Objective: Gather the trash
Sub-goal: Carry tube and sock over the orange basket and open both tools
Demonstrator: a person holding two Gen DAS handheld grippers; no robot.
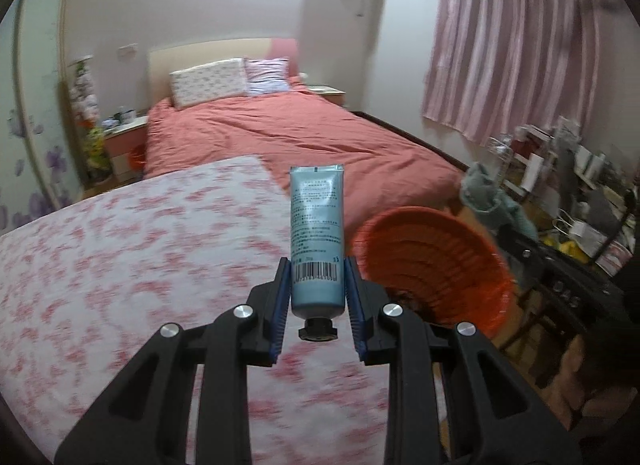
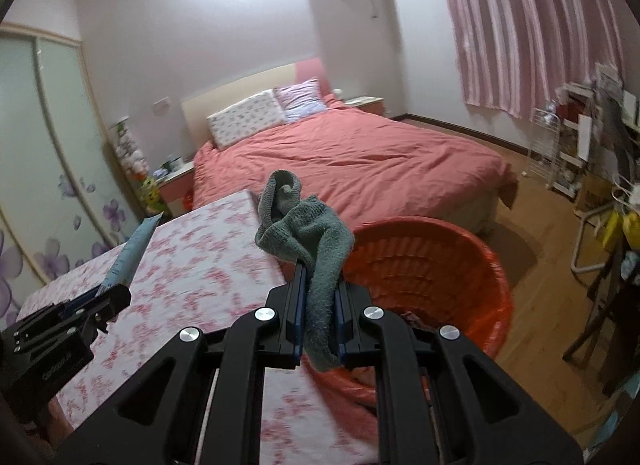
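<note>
— Bedroom setting, with a floral tablecloth [image 1: 132, 265] lying under both tools. What are the jaws doing?

— Left gripper [image 1: 317, 285] is pinching a blue tube [image 1: 317, 233], pads pressing its sides near the barcode, cap pointing back at the camera. Right gripper [image 2: 320, 305] is squeezing a grey-green sock [image 2: 308, 249] — jaws nearly together, cloth bunching above them.

— And outward from there?

— An orange basket [image 2: 472, 265] is sitting at about three o'clock of each tool, just beside the table edge. A bed with a coral cover [image 2: 352, 157] is lying at twelve o'clock, pink curtains [image 1: 520, 45] hanging at two.
</note>
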